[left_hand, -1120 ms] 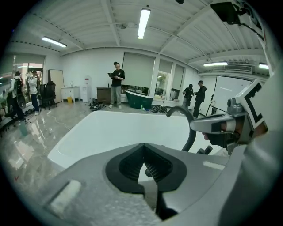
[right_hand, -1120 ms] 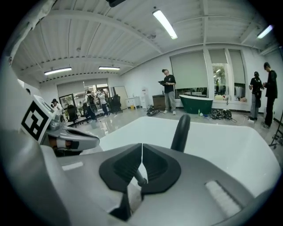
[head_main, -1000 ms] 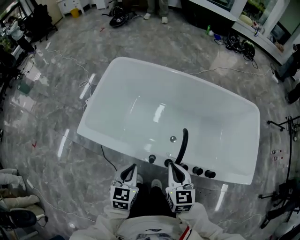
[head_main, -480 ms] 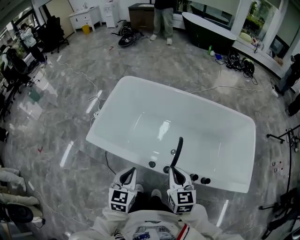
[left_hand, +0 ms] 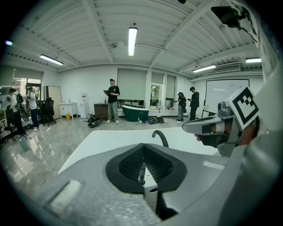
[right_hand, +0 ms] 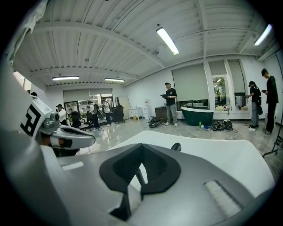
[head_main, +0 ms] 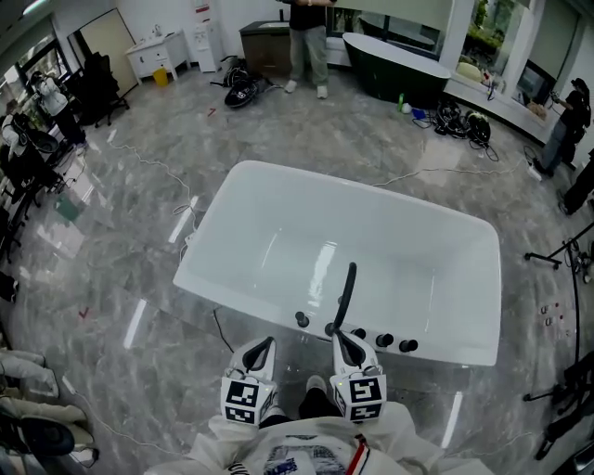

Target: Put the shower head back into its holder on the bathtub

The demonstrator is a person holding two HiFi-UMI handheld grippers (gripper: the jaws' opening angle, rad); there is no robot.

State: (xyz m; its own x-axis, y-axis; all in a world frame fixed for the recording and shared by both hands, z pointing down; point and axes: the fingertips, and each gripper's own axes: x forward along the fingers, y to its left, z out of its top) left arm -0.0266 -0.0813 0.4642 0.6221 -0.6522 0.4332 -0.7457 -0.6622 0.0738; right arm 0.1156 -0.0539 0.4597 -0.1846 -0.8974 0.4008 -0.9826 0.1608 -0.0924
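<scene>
A white bathtub (head_main: pixel 278 199) stands on the grey marble floor in the head view. A black curved spout (head_main: pixel 347 291) rises from its near rim, beside a row of several black round fittings (head_main: pixel 383 340). I cannot tell the shower head apart from these fittings. My left gripper (head_main: pixel 264 344) and right gripper (head_main: pixel 341 338) hover side by side just before that rim, both shut and holding nothing. In the left gripper view the spout (left_hand: pixel 160 136) shows beyond the closed left gripper (left_hand: pixel 142 147), with the right gripper (left_hand: pixel 211 128) alongside. The right gripper (right_hand: pixel 140 148) faces the tub (right_hand: pixel 230 163).
A person (head_main: pixel 307 28) stands beyond the tub near a dark green tub (head_main: pixel 390 51). More people and chairs are at the far left (head_main: pixel 37 102). Cables (head_main: pixel 158 167) trail over the floor, and stands (head_main: pixel 557 255) crowd the right side.
The head view has lifted, showing more of the room, and the tub looks farther off. Both grippers rose a little, still side by side and shut.
</scene>
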